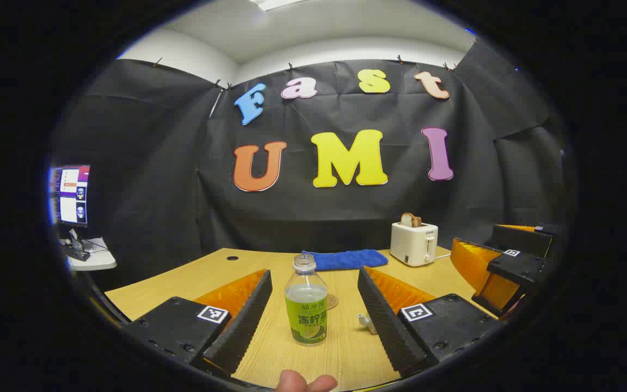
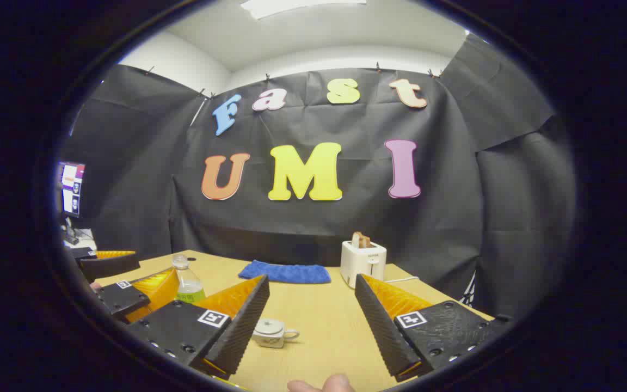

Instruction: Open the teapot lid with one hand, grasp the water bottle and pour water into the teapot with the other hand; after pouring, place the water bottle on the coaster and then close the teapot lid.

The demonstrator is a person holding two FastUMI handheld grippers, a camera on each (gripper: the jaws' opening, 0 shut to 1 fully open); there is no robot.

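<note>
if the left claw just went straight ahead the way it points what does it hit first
Most likely the water bottle, which stands upright on the table centred between the open left claw fingers. Depth is unclear, but nothing appears nearer.

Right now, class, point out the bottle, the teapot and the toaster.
Bottle [image 1: 306,313]: left gripper view, on its green label.
Teapot [image 2: 269,332]: right gripper view, on its white body.
Toaster [image 2: 362,264]: right gripper view, on its front face.

The water bottle [image 1: 306,306] is clear plastic with yellow-green liquid and a green label. The teapot [image 2: 271,332] is pale white-grey. The table [image 2: 324,321] is light wood with fine grain. On its far side lie a blue cloth [image 2: 285,272] and a cream-white toaster [image 2: 363,263] holding 1 brown slice of toast [image 2: 361,239]. The coaster [image 1: 333,301] is brown.
</note>
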